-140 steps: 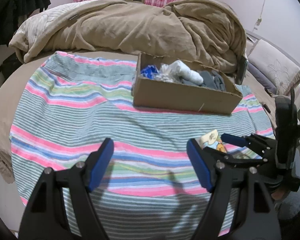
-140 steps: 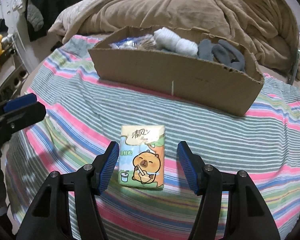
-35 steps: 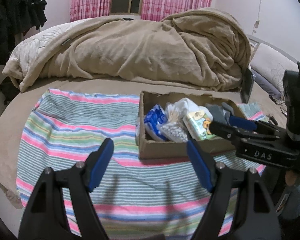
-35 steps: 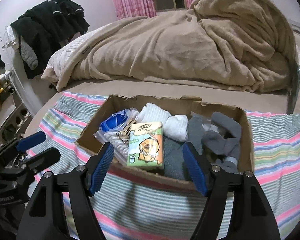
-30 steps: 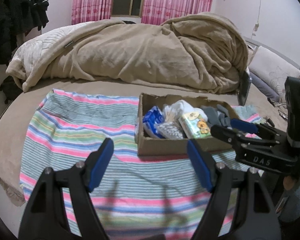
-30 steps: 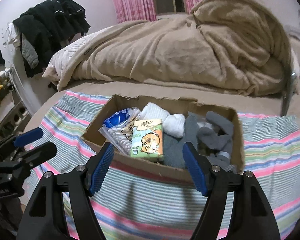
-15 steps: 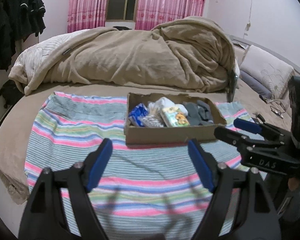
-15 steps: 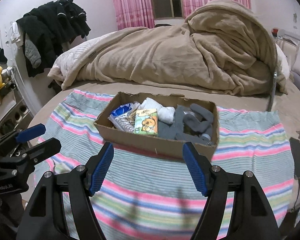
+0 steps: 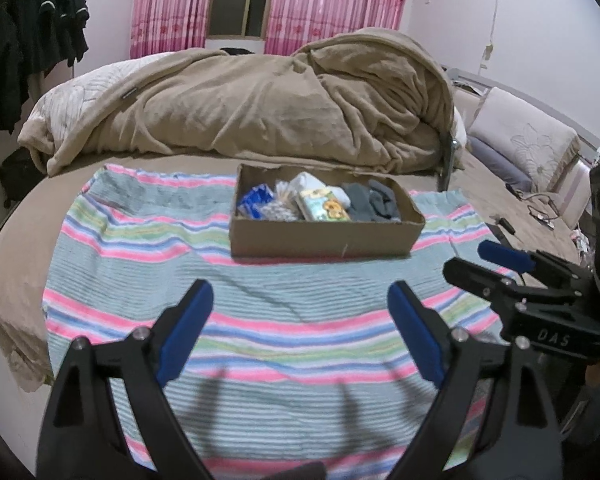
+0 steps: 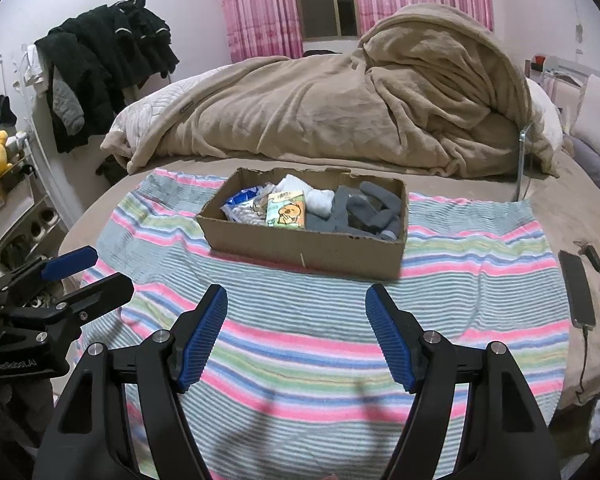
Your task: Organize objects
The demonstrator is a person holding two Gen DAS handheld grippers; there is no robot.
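Observation:
A cardboard box [image 9: 324, 238] [image 10: 304, 246] stands on a striped blanket [image 9: 260, 320] [image 10: 480, 288] on the bed. In it lie a tissue pack with a cartoon animal [image 9: 322, 208] [image 10: 286, 210], blue packets [image 9: 254, 200], white socks [image 10: 318, 200] and grey socks [image 9: 374, 202] [image 10: 364, 208]. My left gripper [image 9: 300, 336] is open and empty, well in front of the box. My right gripper [image 10: 298, 338] is open and empty, also back from the box; it shows at the right of the left wrist view [image 9: 500, 264].
A crumpled tan duvet [image 9: 240, 108] [image 10: 340, 112] lies behind the box. A phone with a cable [image 10: 578, 294] lies on the bed at the right. Pillows [image 9: 524, 140] sit far right. Dark clothes [image 10: 104, 64] hang at the left wall.
The tissue pack went from the blanket into the box and was let go. Both grippers have since drawn back from the box, which looks smaller and farther now.

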